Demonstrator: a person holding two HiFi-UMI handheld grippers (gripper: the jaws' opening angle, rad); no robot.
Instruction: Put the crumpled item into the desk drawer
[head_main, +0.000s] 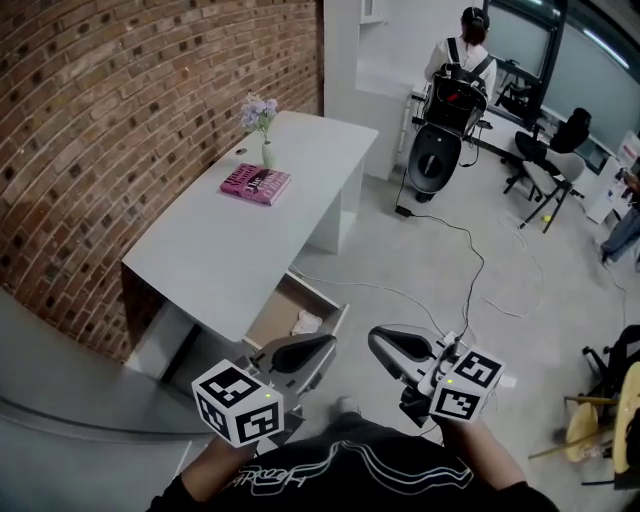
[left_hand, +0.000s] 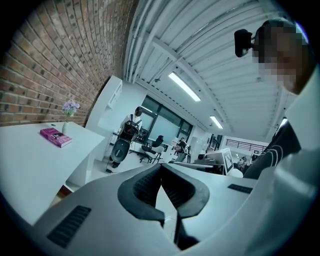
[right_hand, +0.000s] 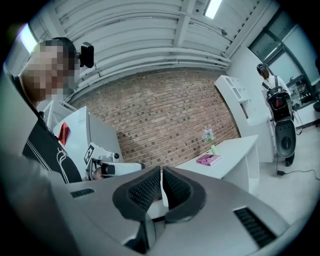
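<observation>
1. Closest to the body, the left gripper (head_main: 322, 348) has its jaws pressed together with nothing between the ribbed pads; its own view shows only the room past them.
2. Beside it, the right gripper (head_main: 378, 342) is likewise closed and empty, pads meeting along one thin seam.
3. Just beyond both tips, the desk drawer (head_main: 320, 291) stands pulled out from under the white desk (head_main: 250, 240).
4. The crumpled item (head_main: 306, 322) lies inside that drawer, towards its right front corner, a small white wad on the brown floor. Neither gripper touches it.
5. Handling, as a judgement:
   - It looks like paper or tissue, so very light and soft.
   - It should give under the pads and not slip.
   - A pinch on a raised fold at the top would suit better than the flat underside.
   - It is not fragile; a hard squeeze would only flatten it.
   - Being so light, it could cling to a pad on release.
6. Further along the desk top lie a pink book (head_main: 256, 184) and a small vase of flowers (head_main: 263, 125), well apart from the drawer, against the brick wall (head_main: 120, 100).
</observation>
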